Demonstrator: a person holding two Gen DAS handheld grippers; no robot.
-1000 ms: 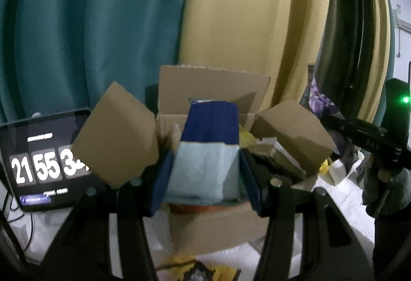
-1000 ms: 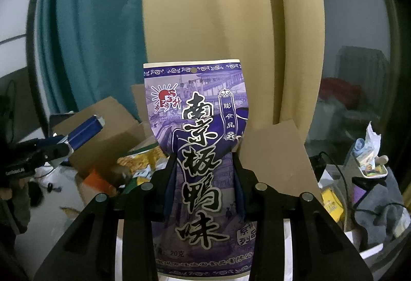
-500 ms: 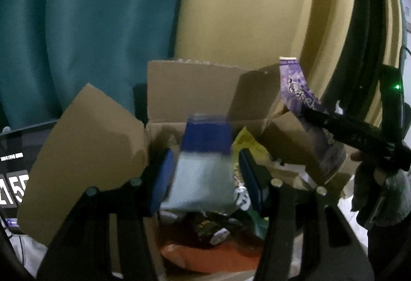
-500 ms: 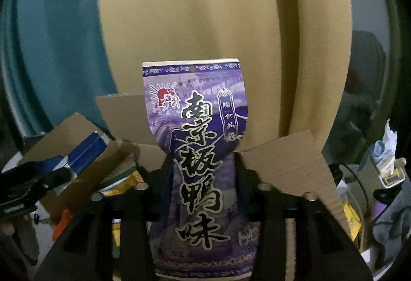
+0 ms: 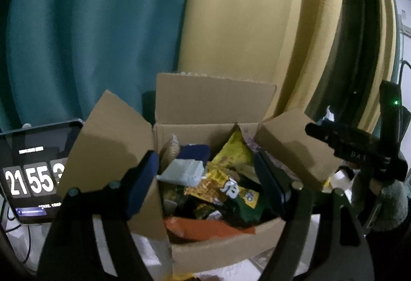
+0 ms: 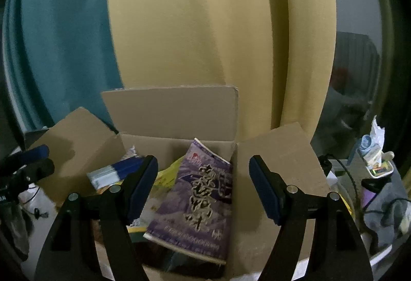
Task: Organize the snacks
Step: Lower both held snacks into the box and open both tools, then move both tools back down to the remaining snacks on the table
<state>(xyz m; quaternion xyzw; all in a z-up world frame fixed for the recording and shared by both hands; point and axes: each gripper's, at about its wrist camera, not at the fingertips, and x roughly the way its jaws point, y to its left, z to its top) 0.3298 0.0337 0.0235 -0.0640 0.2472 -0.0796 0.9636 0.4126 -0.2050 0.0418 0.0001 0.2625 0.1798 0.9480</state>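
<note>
An open cardboard box (image 5: pixel 213 106) holds several snack bags. A blue and pale packet (image 5: pixel 185 170) lies loose on the pile, at the left of the box. My left gripper (image 5: pixel 205 178) hovers over the box, its jaws opening, and neither pad touches the packet. In the right wrist view a purple snack bag (image 6: pixel 200 201) leans inside the box (image 6: pixel 174 111) against its right wall. My right gripper (image 6: pixel 203 188) stands above it with jaws opening, pads clear of the bag. The blue packet (image 6: pixel 115 170) shows at the left there.
A tablet showing a clock (image 5: pixel 30 173) stands left of the box. Teal curtain (image 5: pixel 90 24) and yellow curtain (image 5: pixel 244 24) hang behind. To the right are a small tray of odds and ends (image 6: pixel 375 160), grey cloth (image 6: pixel 385 204) and cables.
Both grippers opened wide and let go. The blue and pale packet dropped onto the pile, and the purple bag fell from upright into the box.
</note>
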